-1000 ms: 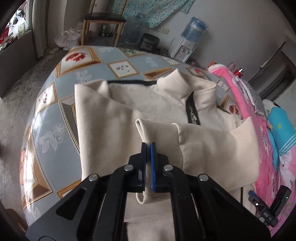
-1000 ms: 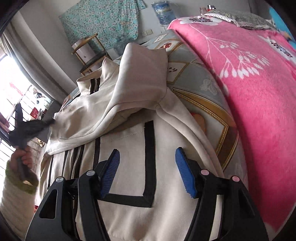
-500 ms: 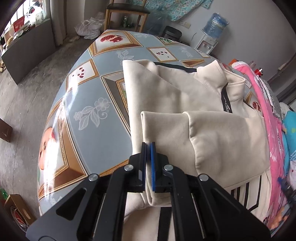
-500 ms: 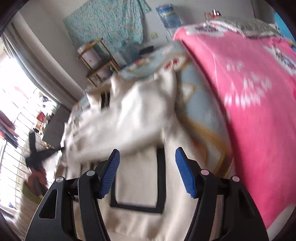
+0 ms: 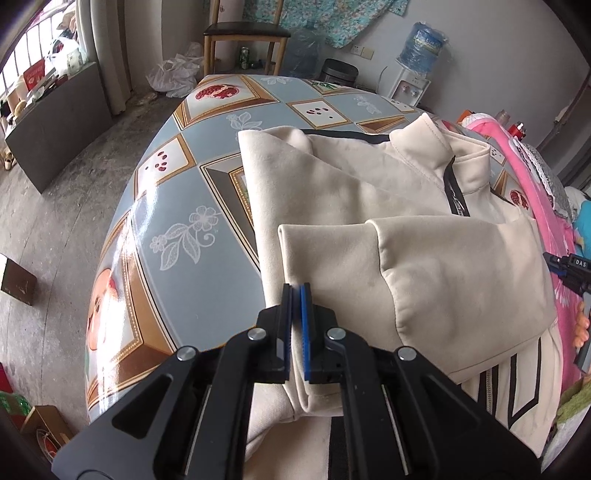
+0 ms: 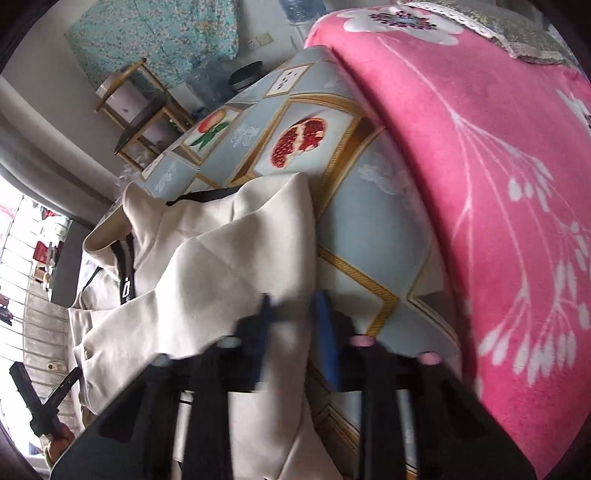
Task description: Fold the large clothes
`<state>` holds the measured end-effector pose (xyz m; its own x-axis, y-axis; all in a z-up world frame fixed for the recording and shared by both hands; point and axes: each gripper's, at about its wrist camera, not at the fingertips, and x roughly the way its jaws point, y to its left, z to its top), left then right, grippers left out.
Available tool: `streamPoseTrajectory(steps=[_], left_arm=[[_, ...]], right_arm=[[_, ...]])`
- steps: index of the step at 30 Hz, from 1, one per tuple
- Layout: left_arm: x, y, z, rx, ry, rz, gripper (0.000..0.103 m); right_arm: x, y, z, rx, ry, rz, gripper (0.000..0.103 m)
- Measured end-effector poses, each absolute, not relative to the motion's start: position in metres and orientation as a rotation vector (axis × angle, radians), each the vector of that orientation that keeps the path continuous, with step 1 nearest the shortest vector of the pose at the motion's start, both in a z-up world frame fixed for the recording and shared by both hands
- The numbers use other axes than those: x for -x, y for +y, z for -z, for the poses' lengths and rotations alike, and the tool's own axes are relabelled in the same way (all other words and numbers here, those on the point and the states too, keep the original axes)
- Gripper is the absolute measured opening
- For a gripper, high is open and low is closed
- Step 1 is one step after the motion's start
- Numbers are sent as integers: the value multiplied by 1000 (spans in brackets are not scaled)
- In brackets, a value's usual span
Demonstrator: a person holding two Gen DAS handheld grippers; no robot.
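Left wrist view: left gripper (image 5: pixel 295 291) sits low centre of frame, black arms w/ blue pads, jaws clenched on the cuff end of a cream sleeve (image 5: pixel 325 258). The sleeve is folded across the jacket (image 5: pixel 406 206), running from the pads up and right over the chest. The jacket is soft, fleecy cream fabric w/ a stand-up collar at upper right, a dark zip down the front and black stripe trim at lower right. It lies flat on the table (image 5: pixel 177 206), filling centre and right of frame. The table has a glossy oilcloth, blue-grey w/ gold-framed fruit squares and white flower prints. A pink blanket (image 5: pixel 524 173) edges the far right. A wooden chair (image 5: pixel 245 33) stands at top centre and a water bottle (image 5: pixel 424 42) on its dispenser at upper right.

Right wrist view: right gripper (image 6: pixel 295 310) is at lower centre, blurred by motion. Its jaws are closing, a gap shows between the blue pads, and the jacket's cream right edge (image 6: pixel 240 266) lies between and under them. Jacket spreads over centre-left of frame, collar and zip at left. Bare tablecloth w/ a pomegranate print is at upper centre. The plush pink blanket w/ white branch pattern fills the right side.
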<state>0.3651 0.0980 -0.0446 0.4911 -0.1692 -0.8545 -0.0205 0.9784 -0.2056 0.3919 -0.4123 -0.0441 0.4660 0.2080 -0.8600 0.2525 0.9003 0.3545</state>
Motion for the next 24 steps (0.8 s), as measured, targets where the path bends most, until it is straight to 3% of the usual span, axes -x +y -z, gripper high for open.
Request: streamPoseTrajectory(steps=[5, 10, 15, 17, 18, 19, 22, 24], left_arm=[[-361, 97, 40, 174, 1018, 85, 4], [-364, 93, 45, 159, 1023, 66, 4], [-361, 100, 43, 186, 990, 70, 4], [-363, 102, 44, 187, 989, 66, 4], [-363, 103, 44, 197, 984, 71, 4], [-362, 106, 43, 210, 976, 78, 4], [-352, 120, 29, 250, 920, 46, 4], [-342, 125, 13, 257, 865, 59, 4]], right_arm=[[-374, -412, 17, -377, 959, 133, 1], [-371, -440, 25, -431, 968, 186, 2], [-356, -419, -1, -373, 922, 85, 5], [-351, -406, -5, -327, 924, 46, 17], [-350, -399, -5, -303, 930, 30, 34], [-349, -392, -4, -275, 938, 28, 39], [-340, -373, -8, -220, 939, 1, 41], [-331, -358, -13, -194, 926, -53, 50]])
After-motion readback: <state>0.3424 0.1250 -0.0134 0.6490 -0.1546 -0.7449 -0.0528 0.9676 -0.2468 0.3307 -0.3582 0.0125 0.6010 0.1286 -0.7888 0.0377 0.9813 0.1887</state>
